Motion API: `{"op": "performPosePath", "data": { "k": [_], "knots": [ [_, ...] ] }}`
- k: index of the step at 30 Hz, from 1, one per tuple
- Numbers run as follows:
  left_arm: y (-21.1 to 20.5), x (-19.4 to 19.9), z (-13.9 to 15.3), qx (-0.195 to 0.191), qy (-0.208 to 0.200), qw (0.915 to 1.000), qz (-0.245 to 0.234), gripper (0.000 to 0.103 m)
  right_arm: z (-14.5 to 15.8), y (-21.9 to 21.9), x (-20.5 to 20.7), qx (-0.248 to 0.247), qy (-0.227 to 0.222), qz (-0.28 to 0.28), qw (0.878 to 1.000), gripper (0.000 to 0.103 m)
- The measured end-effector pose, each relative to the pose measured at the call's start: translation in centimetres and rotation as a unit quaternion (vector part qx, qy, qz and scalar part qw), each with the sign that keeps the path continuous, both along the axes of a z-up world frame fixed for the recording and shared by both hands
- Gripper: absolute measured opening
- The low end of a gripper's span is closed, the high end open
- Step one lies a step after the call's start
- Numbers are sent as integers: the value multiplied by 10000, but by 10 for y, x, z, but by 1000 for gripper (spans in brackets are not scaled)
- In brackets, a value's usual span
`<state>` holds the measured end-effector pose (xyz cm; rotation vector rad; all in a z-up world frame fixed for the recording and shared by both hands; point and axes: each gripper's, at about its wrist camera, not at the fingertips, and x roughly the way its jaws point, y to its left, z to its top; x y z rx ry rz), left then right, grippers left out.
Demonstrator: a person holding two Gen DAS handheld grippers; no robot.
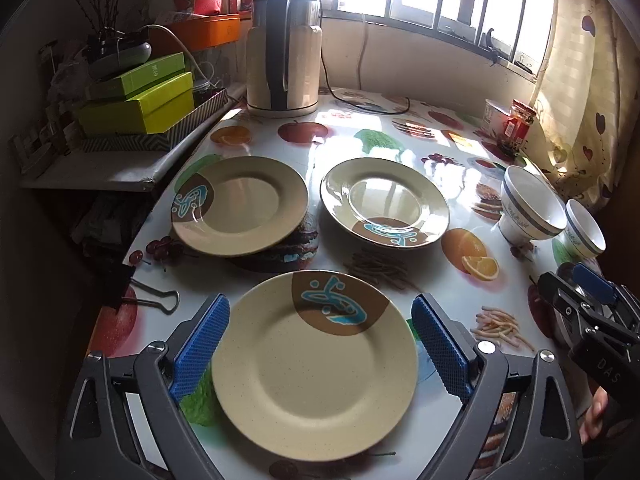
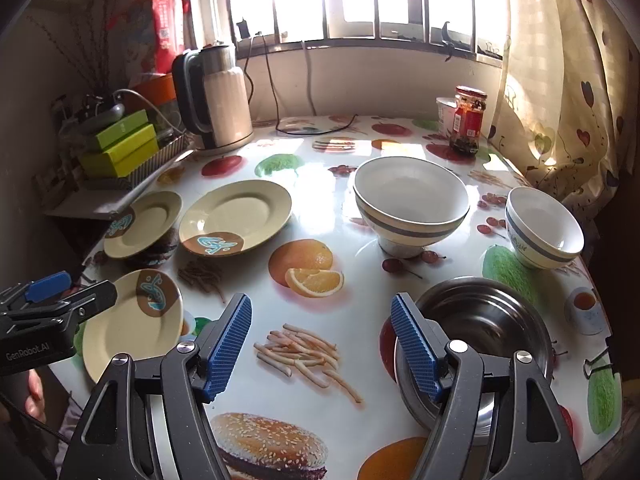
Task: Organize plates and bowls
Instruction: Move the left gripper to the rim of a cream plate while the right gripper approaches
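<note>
The nearest plate (image 1: 316,364) lies between the left gripper (image 1: 320,344)'s spread jaws, seemingly untouched; the right gripper (image 2: 322,344), spread and empty, has the steel bowl (image 2: 480,332) at two o'clock.

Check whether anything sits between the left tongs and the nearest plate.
Nothing visible does. The left tongs stand open, astride the nearest plate, with only bare tablecloth around it. The other two plates lie farther back, apart from it.

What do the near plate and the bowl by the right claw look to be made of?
Near plate: likely melamine or glazed ceramic; matte beige, finely speckled, with a printed brown-and-blue patch. I can't tell which. Metal bowl: looks like stainless steel, with a grey mirror-like interior showing dark reflections.
</note>
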<state>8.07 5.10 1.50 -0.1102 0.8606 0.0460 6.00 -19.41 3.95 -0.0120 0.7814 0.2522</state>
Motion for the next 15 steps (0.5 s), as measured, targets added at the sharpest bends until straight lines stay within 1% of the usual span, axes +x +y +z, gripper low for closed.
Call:
{"op": "performPosePath", "data": {
  "k": [3,6,7,9,12,15],
  "knots": [
    [10,19,-2,-90,102,9999,86,86,3,8,19,-8,22,-18,10000,73],
    [19,35,-2,-372,178,9991,82,86,5,16,39,-100,36,-90,9999,73],
    [20,40,-2,-414,188,9989,80,86,5,18,45,-86,52,-82,9999,73],
    [22,51,-3,-366,234,9990,94,86,3,22,57,-11,99,-97,9999,73],
    [26,66,-5,-461,299,9983,171,86,-3,30,71,85,244,-47,9997,73],
    [26,80,-8,-570,391,9975,143,86,-10,37,84,65,350,9,9994,73]
  ]
}}
